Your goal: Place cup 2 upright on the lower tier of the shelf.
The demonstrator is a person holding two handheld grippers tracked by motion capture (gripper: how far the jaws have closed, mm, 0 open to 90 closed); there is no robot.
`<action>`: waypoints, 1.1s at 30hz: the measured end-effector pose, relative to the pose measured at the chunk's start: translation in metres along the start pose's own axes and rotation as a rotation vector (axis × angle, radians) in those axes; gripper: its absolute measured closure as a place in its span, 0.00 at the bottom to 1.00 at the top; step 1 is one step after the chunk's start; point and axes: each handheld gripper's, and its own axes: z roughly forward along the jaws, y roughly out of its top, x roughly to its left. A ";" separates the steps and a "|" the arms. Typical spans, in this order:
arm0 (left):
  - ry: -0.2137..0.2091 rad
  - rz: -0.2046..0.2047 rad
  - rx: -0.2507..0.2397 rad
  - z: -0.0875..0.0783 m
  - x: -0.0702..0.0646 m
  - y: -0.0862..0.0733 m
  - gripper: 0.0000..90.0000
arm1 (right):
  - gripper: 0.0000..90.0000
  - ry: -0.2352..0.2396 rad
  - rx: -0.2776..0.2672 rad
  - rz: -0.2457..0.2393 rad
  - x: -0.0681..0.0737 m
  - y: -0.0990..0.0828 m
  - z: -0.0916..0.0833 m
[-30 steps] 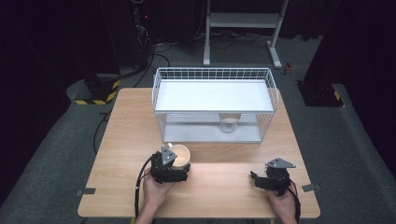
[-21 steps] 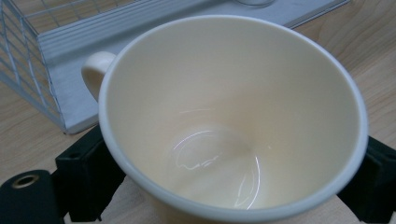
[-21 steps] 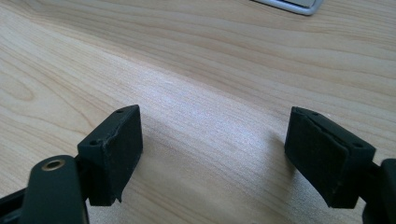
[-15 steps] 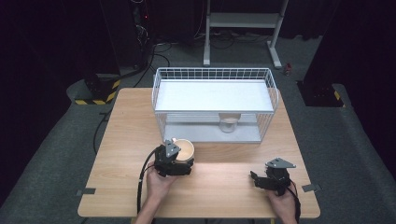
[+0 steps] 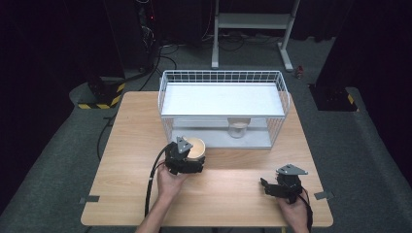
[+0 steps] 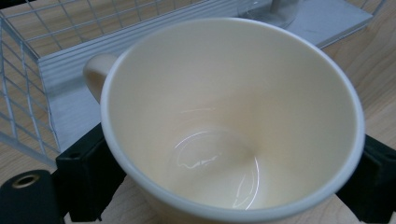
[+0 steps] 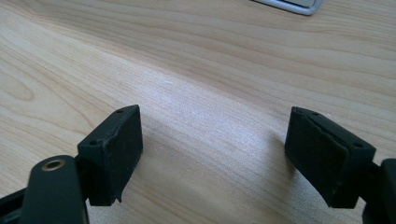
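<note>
A cream mug (image 5: 196,147) sits between the jaws of my left gripper (image 5: 193,156), which is shut on its sides, just in front of the white wire rack (image 5: 223,99). In the left gripper view the mug (image 6: 233,121) is empty, its handle points toward the rack, and a black finger (image 6: 86,168) presses on each side. My right gripper (image 5: 266,187) rests low over the table's front right with its jaws wide apart. In the right gripper view, bare wood lies between its fingers (image 7: 114,144).
A glass jar (image 5: 238,128) stands on the rack's lower shelf under the white top panel. The rack's wire side (image 6: 28,93) is close on the mug's left. The wooden table (image 5: 126,145) is surrounded by dark floor and cables.
My left gripper has carried the mug a little to the right and farther from the person, toward the rack, rising slightly. The right gripper has stayed put.
</note>
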 end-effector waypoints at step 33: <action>0.050 -0.049 -0.014 0.034 0.017 0.020 0.10 | 0.21 0.001 0.001 0.001 0.000 0.000 0.000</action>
